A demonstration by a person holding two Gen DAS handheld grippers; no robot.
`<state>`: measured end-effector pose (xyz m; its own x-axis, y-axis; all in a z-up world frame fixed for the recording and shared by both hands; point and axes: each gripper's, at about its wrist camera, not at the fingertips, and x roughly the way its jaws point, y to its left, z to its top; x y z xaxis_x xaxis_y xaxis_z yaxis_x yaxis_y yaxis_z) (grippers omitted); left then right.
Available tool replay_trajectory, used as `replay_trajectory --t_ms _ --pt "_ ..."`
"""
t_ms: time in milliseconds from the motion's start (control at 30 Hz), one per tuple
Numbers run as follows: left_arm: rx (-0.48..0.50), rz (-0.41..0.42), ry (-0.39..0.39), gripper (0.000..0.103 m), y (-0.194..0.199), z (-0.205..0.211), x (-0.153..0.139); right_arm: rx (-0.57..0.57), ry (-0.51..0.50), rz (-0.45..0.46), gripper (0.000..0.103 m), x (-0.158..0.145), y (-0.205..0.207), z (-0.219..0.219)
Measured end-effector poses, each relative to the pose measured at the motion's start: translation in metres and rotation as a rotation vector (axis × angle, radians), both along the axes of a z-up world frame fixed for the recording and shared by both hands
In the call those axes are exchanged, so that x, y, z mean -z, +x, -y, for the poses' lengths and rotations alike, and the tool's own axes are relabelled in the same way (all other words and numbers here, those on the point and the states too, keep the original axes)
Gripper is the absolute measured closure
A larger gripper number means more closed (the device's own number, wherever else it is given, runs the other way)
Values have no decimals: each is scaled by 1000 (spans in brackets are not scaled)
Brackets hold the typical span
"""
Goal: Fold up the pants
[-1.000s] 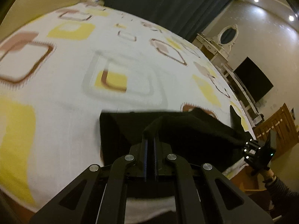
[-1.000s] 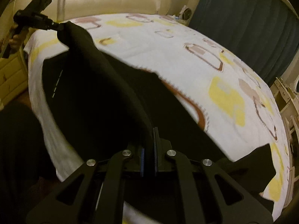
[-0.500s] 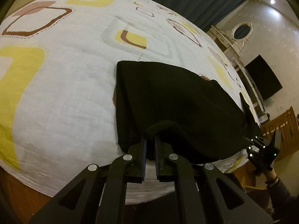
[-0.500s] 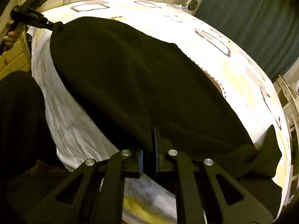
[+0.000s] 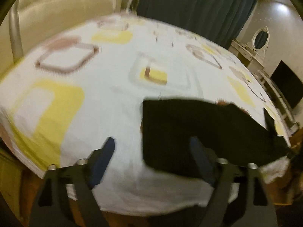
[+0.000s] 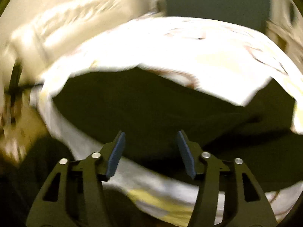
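Note:
The black pants [image 5: 198,130] lie flat on the bed near its front edge, folded over into a broad dark panel. They also show in the right wrist view [image 6: 151,113], where both views are blurred by motion. My left gripper [image 5: 151,147] is open and empty above the pants' left edge. My right gripper [image 6: 150,143] is open and empty just above the near edge of the pants.
The bed sheet [image 5: 94,94] is white with yellow and brown squares. A cream padded headboard [image 5: 56,9] is at the back left. Dark curtains [image 5: 189,3], a white dresser with an oval mirror [image 5: 260,37] and a black screen [image 5: 287,87] stand beyond.
Both grippers have opened and let go of the pants, which now lie flat on the bed. Both grippers have pulled back and up.

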<state>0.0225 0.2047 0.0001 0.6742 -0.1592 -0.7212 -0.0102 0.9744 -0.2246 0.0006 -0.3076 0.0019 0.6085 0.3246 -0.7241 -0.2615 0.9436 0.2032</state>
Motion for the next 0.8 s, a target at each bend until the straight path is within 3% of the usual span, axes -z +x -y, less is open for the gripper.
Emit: replay_trajectory --t_ms 100,233,367,433,533,567,667,800 --pt "19 1 -10 19 18 30 -2 242 13 10 33 -22 41 64" --pt "22 -74 11 19 50 65 26 541 55 -102 32 -20 118 146" --pt "-6 -156 17 19 65 80 60 661 -47 -152 32 -5 181 186" --pt "-32 -177 19 19 64 80 71 725 11 -156 32 3 186 209" --pt "-14 -141 51 17 57 82 72 765 436 -121 32 18 143 251" --pt "-3 -134 63 17 56 82 73 763 521 -106 32 22 123 259" --pt "-2 -113 70 16 55 82 76 781 616 -57 32 25 56 282" --pt "-29 -123 66 15 60 83 76 920 787 20 32 33 -44 324"
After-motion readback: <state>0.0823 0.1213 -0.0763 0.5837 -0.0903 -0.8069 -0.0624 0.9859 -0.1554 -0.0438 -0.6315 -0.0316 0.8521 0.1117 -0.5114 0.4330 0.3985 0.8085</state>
